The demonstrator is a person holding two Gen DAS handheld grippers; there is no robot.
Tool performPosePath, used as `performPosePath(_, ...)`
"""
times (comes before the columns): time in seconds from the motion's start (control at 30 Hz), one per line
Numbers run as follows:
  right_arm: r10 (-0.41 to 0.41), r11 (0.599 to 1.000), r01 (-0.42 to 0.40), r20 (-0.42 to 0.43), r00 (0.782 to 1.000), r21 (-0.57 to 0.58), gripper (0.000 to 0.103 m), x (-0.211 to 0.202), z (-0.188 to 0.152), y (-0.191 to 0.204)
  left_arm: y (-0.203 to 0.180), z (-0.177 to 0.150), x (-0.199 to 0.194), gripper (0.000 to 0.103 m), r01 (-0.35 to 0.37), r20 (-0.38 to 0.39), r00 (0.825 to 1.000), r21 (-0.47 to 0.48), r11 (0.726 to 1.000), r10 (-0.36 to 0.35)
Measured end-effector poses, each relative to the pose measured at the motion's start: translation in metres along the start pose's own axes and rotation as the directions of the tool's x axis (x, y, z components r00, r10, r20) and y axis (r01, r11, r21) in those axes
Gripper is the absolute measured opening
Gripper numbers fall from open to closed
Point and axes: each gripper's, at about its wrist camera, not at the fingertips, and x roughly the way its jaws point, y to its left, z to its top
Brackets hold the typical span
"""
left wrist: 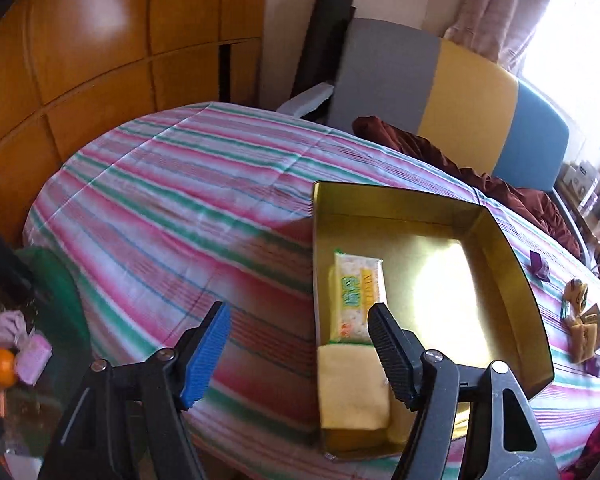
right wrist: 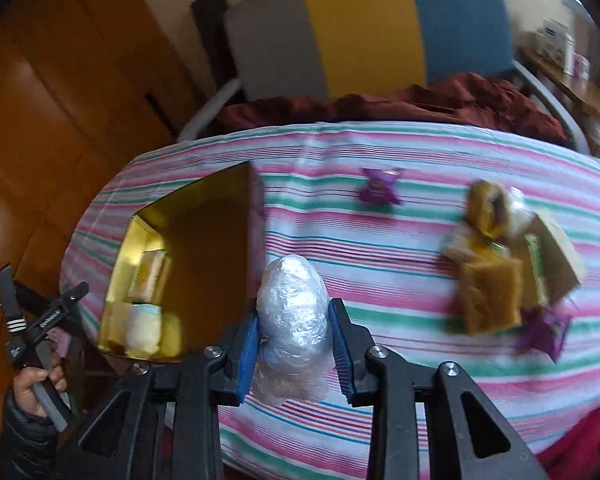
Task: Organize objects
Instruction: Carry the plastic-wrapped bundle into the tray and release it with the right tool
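Above the striped tablecloth [right wrist: 380,240], my right gripper [right wrist: 294,344] clamps a plastic-wrapped bundle [right wrist: 292,320]. My left gripper [left wrist: 300,352] hangs spread and empty over the gold tin [left wrist: 512,280]

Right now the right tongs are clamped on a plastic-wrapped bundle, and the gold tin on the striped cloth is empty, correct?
Not quite. The right tongs are clamped on the plastic-wrapped bundle, but the gold tin on the striped cloth is not empty: the left wrist view shows a snack packet and a pale yellow pack lying along one side of it.
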Motion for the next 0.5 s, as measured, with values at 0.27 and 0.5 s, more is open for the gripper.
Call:
performPosePath(0.27, 0.089, 0.981, -0.118, -0.179, 0.980, -0.155, 0.033, 0.119, 0.030, 0.127, 0.027, -0.016, -0.003, 0.072, 0.011, -0.012, 1.000, -0.058, 0.998, -0.012)
performPosePath(0.5, -0.010, 0.981, -0.039, -0.252, 0.968, -0.190, 0.033, 0.201, 0.034, 0.172, 0.038, -0.022, 0.002, 0.072, 0.025, -0.026, 0.999, -0.088, 0.996, -0.028)
